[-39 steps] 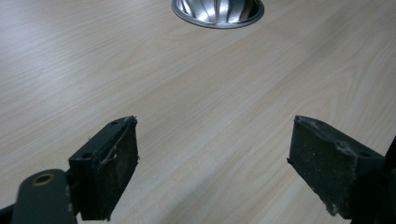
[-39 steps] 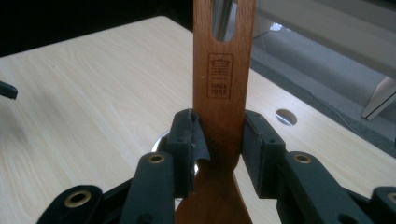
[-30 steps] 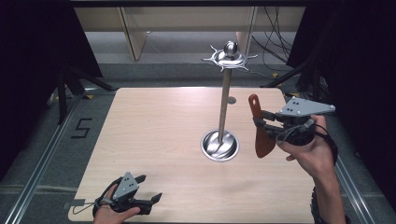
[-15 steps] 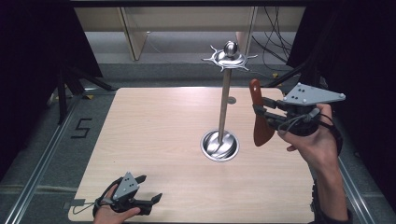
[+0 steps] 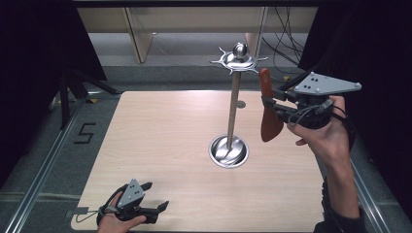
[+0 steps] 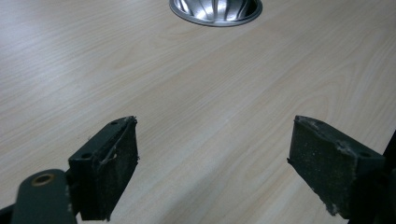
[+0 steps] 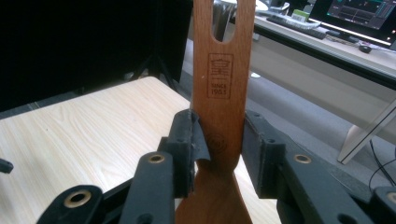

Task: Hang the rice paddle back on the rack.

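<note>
A reddish-brown wooden spatula (image 5: 267, 111) hangs upright in the air right of a metal stand (image 5: 233, 109), handle end up. My right gripper (image 5: 270, 106) is shut on its handle; in the right gripper view both pads clamp the spatula (image 7: 222, 93) just below a stamped logo, and the hanging slot is at the top. The stand has a round dish base (image 5: 228, 151) and a spiked hook crown (image 5: 239, 59) near the spatula's top. My left gripper (image 5: 158, 196) rests open at the table's front left, jaws wide apart (image 6: 215, 163) with bare tabletop between them.
The light wooden table (image 5: 160, 141) has open surface left of the stand. The stand's dish base (image 6: 215, 9) lies ahead of the left gripper. Dark curtains flank the table, with furniture legs and cables (image 5: 286, 29) behind it.
My right gripper has lifted the spatula higher, bringing its top end close to the level of the stand's hook crown. The left gripper has stayed put.
</note>
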Tool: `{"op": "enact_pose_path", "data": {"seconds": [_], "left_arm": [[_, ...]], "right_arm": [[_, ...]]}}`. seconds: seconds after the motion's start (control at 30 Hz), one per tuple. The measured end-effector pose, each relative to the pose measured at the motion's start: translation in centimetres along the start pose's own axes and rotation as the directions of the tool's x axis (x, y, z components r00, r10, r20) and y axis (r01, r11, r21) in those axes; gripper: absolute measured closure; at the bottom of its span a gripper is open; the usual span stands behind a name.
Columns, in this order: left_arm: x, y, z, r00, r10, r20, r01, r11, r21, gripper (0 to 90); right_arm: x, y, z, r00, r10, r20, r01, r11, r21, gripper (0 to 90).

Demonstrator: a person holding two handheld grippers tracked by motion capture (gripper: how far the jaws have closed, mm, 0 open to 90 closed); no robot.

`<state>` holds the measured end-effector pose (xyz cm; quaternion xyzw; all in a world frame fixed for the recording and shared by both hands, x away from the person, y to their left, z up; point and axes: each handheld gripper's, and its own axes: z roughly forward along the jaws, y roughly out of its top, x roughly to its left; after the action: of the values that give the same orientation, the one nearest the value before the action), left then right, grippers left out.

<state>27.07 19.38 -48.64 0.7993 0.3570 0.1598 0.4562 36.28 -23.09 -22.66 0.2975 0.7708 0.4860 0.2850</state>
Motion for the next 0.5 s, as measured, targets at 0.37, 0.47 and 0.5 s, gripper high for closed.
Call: {"op": "enact_pose_path", "data": {"seconds": [0.37, 0.47, 0.5], "left_arm": [[0.1, 0.1, -0.1, 0.9997, 0.026, -0.001, -0.026, 0.9997, 0.003, 14.9], [0.1, 0.1, -0.1, 0.9997, 0.023, -0.002, -0.023, 0.9997, 0.000, 14.9], [0.1, 0.1, -0.1, 0.9997, 0.024, -0.002, -0.024, 0.9997, -0.001, 14.9]], "right_arm": [[-0.7, 0.3, 1.2, 0.9997, 0.016, -0.017, -0.016, 1.000, -0.002, 67.1], [-0.8, 0.4, 1.6, 0.9993, 0.027, -0.025, -0.026, 1.000, 0.003, 67.1], [-0.8, 0.4, 1.7, 0.9990, 0.034, -0.028, -0.033, 0.999, 0.012, 67.1]]}}
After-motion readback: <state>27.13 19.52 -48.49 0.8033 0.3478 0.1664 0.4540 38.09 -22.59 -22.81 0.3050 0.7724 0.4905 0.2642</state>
